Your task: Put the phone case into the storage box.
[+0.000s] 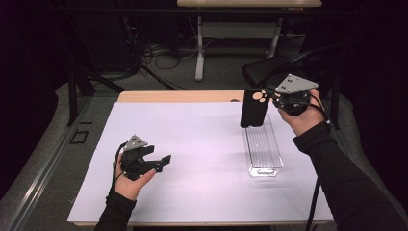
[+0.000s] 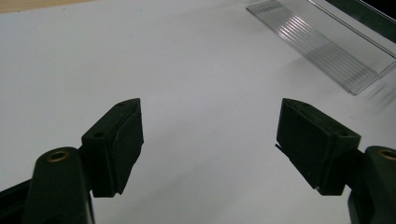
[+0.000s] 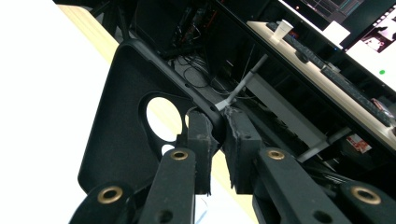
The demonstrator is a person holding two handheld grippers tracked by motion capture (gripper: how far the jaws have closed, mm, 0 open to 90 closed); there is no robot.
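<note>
Your right gripper (image 1: 271, 95) holds the black plastic phone case with round camera cut-outs (image 1: 253, 108) upright in the air, over the far end of the clear ribbed plastic tray (image 1: 263, 150), its jaws pinched shut on the case's top edge. The right gripper view brings that grip close: the two pads (image 3: 201, 140) squeeze the case (image 3: 126, 135) rim beside the large round opening, a detail too small to read from above. Your left gripper (image 1: 160, 162) rests low over the white sheet covering the table (image 1: 192, 159), well apart from the tray, jaws spread wide with nothing between them. The left gripper view shows the bare sheet (image 2: 187, 70) between the pads and the tray's near end (image 2: 327, 42) at the upper right. Beyond the table's wooden far edge (image 1: 178, 96), the high view shows a dark room with cables on the floor (image 1: 163, 60) and a white-legged desk (image 1: 240, 29). Nothing stands between the case and the tray.
</note>
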